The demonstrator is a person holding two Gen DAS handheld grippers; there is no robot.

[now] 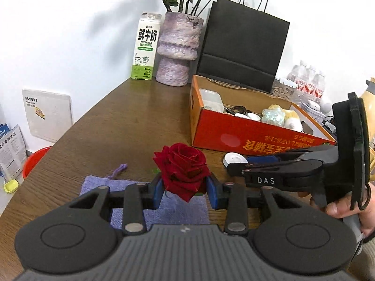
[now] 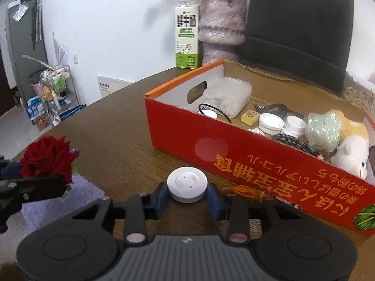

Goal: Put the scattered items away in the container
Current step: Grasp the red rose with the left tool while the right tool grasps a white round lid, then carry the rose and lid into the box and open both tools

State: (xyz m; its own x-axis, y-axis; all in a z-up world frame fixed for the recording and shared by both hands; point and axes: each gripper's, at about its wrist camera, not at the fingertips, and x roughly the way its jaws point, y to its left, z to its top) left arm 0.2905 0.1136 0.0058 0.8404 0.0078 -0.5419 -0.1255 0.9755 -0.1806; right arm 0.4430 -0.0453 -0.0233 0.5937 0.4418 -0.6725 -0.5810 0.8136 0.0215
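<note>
A red rose [image 1: 181, 169] is clamped between the blue pads of the left gripper [image 1: 185, 190] above a purple pouch [image 1: 164, 207], a white round disc [image 2: 187, 183] is pinched by the right gripper [image 2: 187, 200] on the table [image 2: 121, 121], both apparently for transfer into the orange box [image 2: 211, 145] just beyond.

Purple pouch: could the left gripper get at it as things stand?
Probably not yet. The left gripper is shut on the rose, so its jaws are taken. The pouch lies flat on the table right under it, nothing covering it; once the rose goes into the box, the way looks free.
</note>
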